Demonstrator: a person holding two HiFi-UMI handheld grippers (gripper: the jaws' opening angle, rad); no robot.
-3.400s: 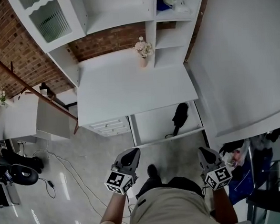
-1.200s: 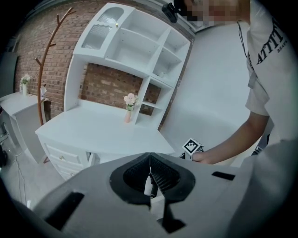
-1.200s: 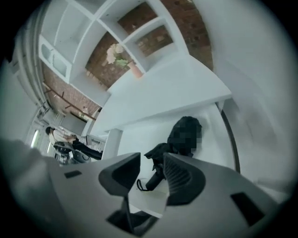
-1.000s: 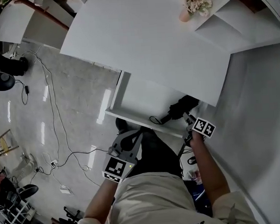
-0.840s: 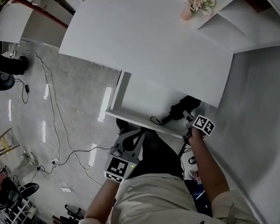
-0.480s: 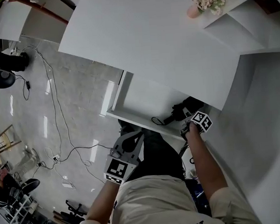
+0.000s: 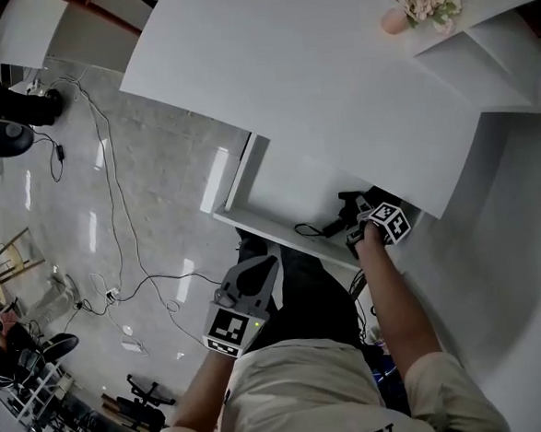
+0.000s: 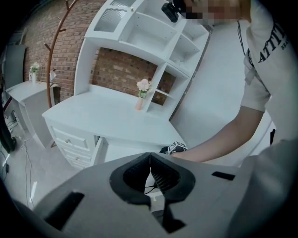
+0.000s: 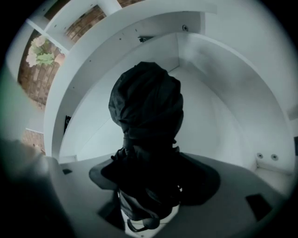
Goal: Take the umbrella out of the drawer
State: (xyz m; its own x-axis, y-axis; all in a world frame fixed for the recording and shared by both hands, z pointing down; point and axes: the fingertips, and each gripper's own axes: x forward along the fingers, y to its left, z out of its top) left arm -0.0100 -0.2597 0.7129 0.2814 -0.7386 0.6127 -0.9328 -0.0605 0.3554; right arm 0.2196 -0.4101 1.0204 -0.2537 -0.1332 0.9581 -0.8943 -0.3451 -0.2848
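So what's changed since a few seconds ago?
The right gripper came down into the open drawer; its jaws have just been opening and now straddle the black umbrella without gripping it. The left gripper stayed shut and empty; the umbrella still lies in the drawer.

Even bright light; glare streaks on floor (image 7: 218,179); fisheye vignette; drawer (image 9: 219,111) interior dim.
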